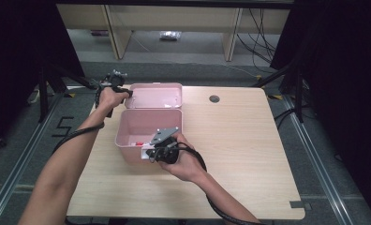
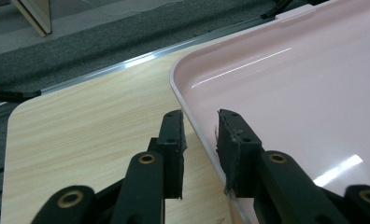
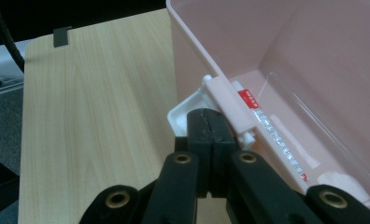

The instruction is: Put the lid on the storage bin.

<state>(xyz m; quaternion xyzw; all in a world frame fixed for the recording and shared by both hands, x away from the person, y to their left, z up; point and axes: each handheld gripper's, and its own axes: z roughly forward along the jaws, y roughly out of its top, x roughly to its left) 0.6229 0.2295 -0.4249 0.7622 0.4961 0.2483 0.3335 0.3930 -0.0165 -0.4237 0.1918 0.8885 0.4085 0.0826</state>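
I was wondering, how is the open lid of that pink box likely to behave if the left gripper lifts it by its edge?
The lid looks like thin moulded plastic, so probably light and slightly flexible. Its glossy surface reflects light, so the left gripper, jaws straddling the rim, might slip. It probably swings toward the pink box rather than lifting free.

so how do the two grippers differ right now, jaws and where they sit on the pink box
The left gripper has its jaws apart, astride the rim of the open lid; the right gripper has its jaws pressed together. The left gripper sits at the lid's far left corner; the right sits at the white latch on the near wall of the box. Both are hand-held with black jaws.
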